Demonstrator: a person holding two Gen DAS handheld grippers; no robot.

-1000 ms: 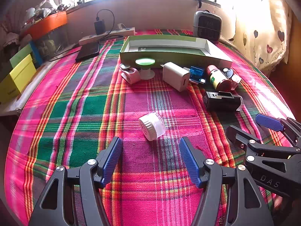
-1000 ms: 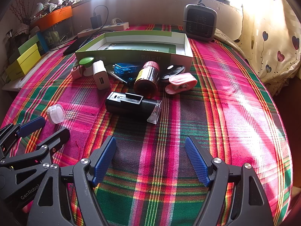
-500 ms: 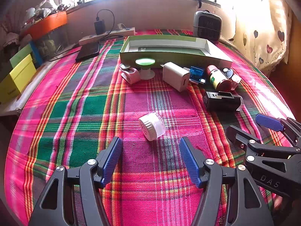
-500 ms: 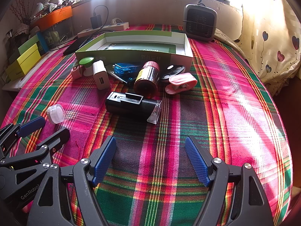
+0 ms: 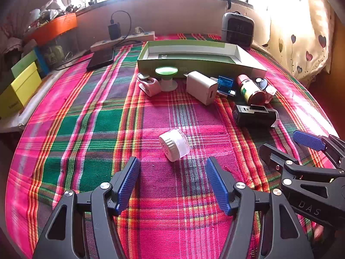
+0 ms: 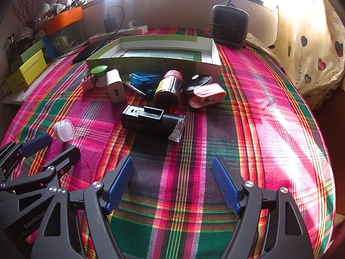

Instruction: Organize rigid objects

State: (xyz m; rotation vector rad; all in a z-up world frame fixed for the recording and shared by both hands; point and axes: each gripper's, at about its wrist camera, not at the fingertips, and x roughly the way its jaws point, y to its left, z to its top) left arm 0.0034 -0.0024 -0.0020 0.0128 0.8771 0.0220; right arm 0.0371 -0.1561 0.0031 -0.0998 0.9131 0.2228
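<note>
Off to the left, the clutter on the shelf under the orange tray [image 6: 62,20] is too dim and crowded to sort out, and the window behind it is blown out to white. The stacked yellow and green boxes [image 5: 20,82] run off the frame edge. A black charger [image 5: 114,30] plugs into a white power strip [image 5: 129,37] along the wall, its cable looping down to a dark flat device [image 5: 101,58] whose kind I cannot tell.

The left gripper [image 5: 170,181] has its blue pads spread wide, holding nothing, with a small white jar [image 5: 174,144] lying on its side just ahead of it on the plaid cloth [image 5: 90,129].

Further back, the open green box [image 6: 155,54] sits empty apart from its printed floor. Against its front wall lie a pink clip [image 5: 148,84], a green-topped stand [image 5: 166,75], a white charger cube [image 6: 115,85], a blue transparent case [image 6: 145,78] partly covering a dark flat item, a brown bottle with a red cap [image 6: 169,90], a black-and-white disc [image 6: 198,81] half hidden by a pink clamp [image 6: 208,96], and a black box-like device [image 6: 151,119] with a clear tab.

The right gripper [image 6: 172,181] is equally wide and empty over bare cloth. A grey fan heater [image 6: 229,26] stands by the heart-print curtain [image 6: 312,49].
</note>
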